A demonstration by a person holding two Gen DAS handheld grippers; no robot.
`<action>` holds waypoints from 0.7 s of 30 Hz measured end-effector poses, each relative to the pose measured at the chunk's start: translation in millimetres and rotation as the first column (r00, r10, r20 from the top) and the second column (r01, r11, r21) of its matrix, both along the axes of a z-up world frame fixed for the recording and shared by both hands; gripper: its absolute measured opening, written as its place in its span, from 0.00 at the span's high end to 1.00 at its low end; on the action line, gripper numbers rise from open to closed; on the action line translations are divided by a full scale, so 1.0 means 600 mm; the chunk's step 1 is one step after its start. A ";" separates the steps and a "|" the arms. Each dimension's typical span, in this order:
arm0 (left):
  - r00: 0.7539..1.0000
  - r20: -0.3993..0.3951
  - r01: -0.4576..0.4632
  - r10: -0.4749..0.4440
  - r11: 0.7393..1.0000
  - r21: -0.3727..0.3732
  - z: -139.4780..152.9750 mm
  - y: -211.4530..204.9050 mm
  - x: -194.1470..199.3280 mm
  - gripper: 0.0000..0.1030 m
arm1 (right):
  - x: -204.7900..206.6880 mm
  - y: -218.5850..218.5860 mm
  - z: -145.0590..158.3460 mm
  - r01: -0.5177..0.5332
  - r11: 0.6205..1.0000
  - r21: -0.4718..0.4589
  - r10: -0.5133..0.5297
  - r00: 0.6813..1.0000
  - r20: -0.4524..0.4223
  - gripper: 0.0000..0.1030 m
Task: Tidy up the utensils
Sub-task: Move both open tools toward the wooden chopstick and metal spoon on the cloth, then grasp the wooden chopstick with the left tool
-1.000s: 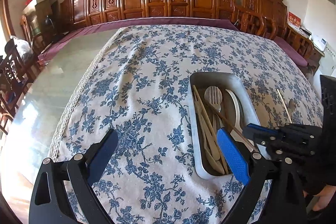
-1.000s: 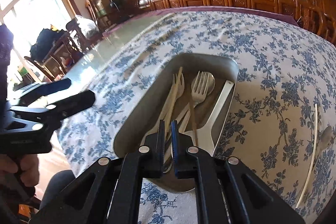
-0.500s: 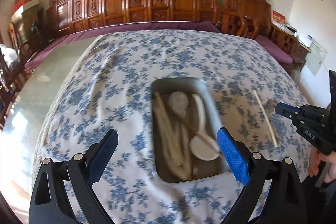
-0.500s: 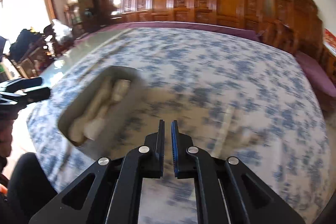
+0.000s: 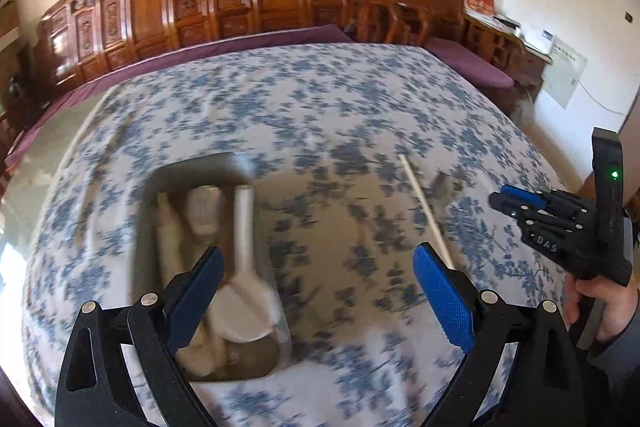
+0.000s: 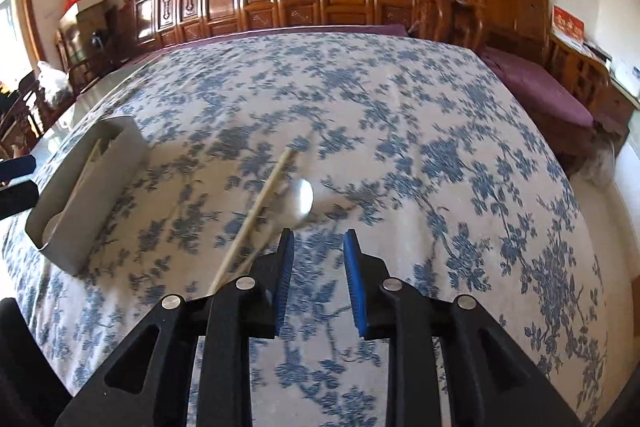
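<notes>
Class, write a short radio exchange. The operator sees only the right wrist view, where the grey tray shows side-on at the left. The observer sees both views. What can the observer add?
Operator: I see only the tray's outer wall. What lies inside?
Observer: In the grey metal tray a white plastic spoon lies with its bowl at the near end, beside other pale utensils too blurred to name.
Operator: At my left edge I see only blue tips. Is the left gripper open?
Observer: Yes. The left gripper has its jaws wide apart and holds nothing; only the blue-flowered tablecloth shows between them.
</notes>
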State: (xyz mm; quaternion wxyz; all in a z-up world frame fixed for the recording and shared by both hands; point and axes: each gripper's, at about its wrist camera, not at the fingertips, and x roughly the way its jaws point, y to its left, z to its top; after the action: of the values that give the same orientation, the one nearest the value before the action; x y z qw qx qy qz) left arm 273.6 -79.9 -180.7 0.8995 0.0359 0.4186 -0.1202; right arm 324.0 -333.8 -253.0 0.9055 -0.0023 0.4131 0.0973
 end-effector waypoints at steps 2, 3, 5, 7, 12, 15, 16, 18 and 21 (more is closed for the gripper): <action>1.000 -0.013 0.024 -0.024 1.000 -0.002 -0.012 -0.031 0.014 0.11 | 0.002 -0.010 -0.006 0.013 1.000 0.002 -0.012 1.000 -0.010 0.73; 0.999 -0.020 0.033 -0.033 0.999 -0.001 -0.018 -0.042 0.020 0.11 | 0.003 -0.013 -0.007 0.019 1.000 0.005 -0.019 1.000 -0.012 0.73; 0.997 -0.038 0.060 -0.060 0.998 0.001 -0.033 -0.072 0.033 0.14 | 0.004 -0.022 -0.007 0.036 0.999 0.020 -0.035 0.999 -0.013 0.73; 0.994 -0.060 0.088 -0.088 0.996 0.000 -0.046 -0.094 0.043 0.24 | 0.004 -0.031 -0.006 0.050 0.998 0.028 -0.050 0.999 -0.007 0.73; 0.981 -0.124 0.147 -0.149 0.989 -0.027 -0.083 -0.144 0.066 0.48 | 0.006 -0.041 -0.004 0.066 0.996 0.053 -0.066 0.998 -0.008 0.73; 0.974 -0.156 0.162 -0.166 0.986 -0.039 -0.103 -0.161 0.076 0.63 | 0.007 -0.043 -0.005 0.070 0.996 0.064 -0.069 0.998 -0.009 0.73; 0.971 -0.170 0.164 -0.170 0.985 -0.049 -0.110 -0.166 0.079 0.68 | 0.007 -0.043 -0.005 0.070 0.995 0.067 -0.070 0.998 -0.009 0.73; 0.965 -0.192 0.169 -0.178 0.984 -0.064 -0.120 -0.172 0.084 0.72 | 0.008 -0.043 -0.005 0.070 0.995 0.071 -0.069 0.998 -0.011 0.73; 0.961 -0.208 0.168 -0.179 0.983 -0.070 -0.131 -0.181 0.091 0.73 | 0.008 -0.043 -0.004 0.070 0.994 0.078 -0.070 0.998 -0.009 0.73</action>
State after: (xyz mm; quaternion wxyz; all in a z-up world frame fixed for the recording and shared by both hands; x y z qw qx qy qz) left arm 328.0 -188.3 -259.3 0.8358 0.0361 0.5049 -0.2126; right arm 329.1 -359.3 -255.5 0.9065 0.0480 0.4114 0.0816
